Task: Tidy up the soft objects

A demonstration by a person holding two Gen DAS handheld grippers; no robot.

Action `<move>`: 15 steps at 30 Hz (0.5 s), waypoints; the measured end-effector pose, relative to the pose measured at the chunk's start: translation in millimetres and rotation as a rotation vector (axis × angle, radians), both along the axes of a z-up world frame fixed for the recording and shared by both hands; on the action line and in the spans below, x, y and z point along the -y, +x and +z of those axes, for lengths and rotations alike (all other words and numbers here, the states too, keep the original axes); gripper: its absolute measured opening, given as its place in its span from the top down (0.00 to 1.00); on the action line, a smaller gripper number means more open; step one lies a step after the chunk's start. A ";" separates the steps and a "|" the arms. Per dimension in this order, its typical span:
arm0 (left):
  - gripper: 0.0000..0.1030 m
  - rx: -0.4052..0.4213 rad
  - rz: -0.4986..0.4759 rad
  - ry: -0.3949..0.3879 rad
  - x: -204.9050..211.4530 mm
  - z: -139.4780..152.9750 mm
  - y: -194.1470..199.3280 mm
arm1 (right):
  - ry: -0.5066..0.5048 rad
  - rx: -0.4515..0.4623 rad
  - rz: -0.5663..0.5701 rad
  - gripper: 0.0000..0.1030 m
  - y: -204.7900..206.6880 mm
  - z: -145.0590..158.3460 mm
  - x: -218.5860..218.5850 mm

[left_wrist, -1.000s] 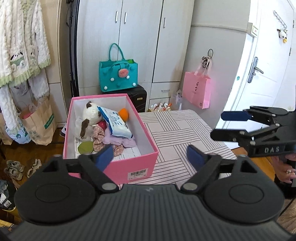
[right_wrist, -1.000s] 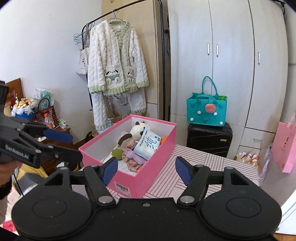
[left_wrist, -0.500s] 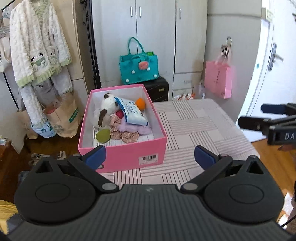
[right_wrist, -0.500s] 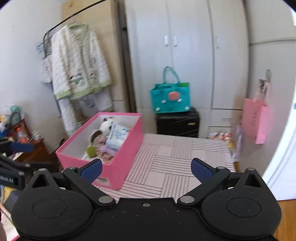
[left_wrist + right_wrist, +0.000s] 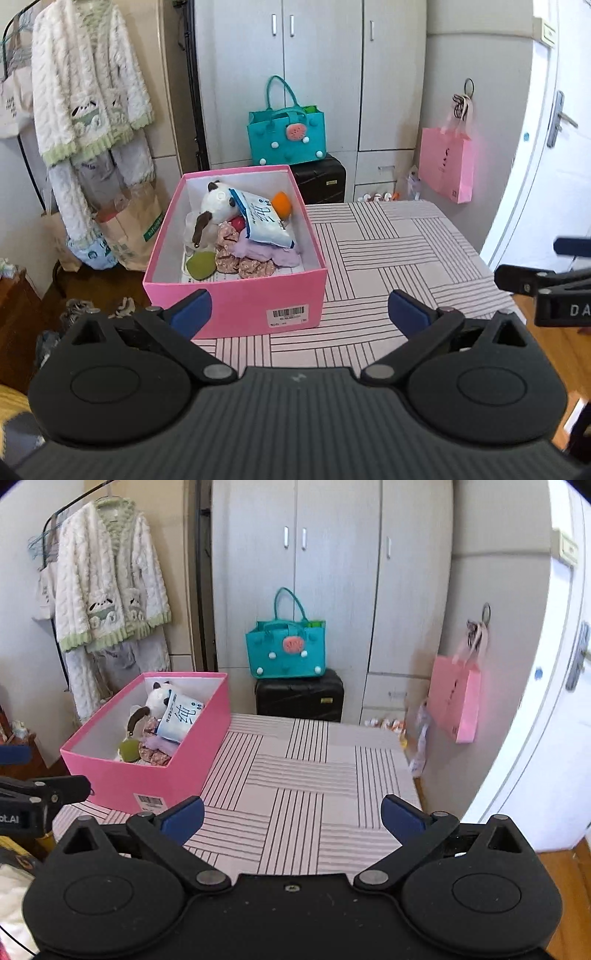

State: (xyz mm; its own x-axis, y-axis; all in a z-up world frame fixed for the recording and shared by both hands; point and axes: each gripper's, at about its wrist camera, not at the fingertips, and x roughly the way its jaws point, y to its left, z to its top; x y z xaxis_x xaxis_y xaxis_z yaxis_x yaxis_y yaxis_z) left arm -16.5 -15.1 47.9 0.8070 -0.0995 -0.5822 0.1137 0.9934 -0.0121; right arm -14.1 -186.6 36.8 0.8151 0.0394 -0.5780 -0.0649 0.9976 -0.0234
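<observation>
Both the left gripper (image 5: 299, 308) and right gripper (image 5: 291, 818) stood wide open, holding nothing, facing the pink box (image 5: 236, 302) of soft toys, ready to pick.

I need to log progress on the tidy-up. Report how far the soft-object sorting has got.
Done: nothing looks sorted; the plush dog, tissue pack, floral scrunchie, purple cloth, orange ball and green pad lie jumbled in the pink box.
In hand: nothing; left gripper and right gripper are open and empty.
Left: apparently all of it; the striped table holds only the box.
</observation>
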 end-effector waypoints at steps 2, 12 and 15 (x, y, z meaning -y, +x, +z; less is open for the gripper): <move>0.00 0.005 0.012 -0.013 -0.9 -1.3 0.6 | 0.027 0.001 -0.019 0.00 -0.9 -0.9 5.4; 0.00 0.032 0.037 0.008 0.9 -7.5 -0.2 | -0.009 0.013 -0.042 0.00 -3.4 -5.1 -5.4; 0.00 0.047 0.025 0.023 3.7 -9.7 -2.8 | -0.019 0.013 -0.039 0.00 -4.2 -7.9 -8.6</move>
State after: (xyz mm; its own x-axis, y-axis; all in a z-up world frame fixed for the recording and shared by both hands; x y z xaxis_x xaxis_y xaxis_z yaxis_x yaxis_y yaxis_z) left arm -19.3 -18.7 38.2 0.8357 -0.0657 -0.5453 0.0887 0.9959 0.0159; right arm -18.3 -178.0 28.9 0.8234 -0.0033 -0.5674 -0.0253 0.9988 -0.0426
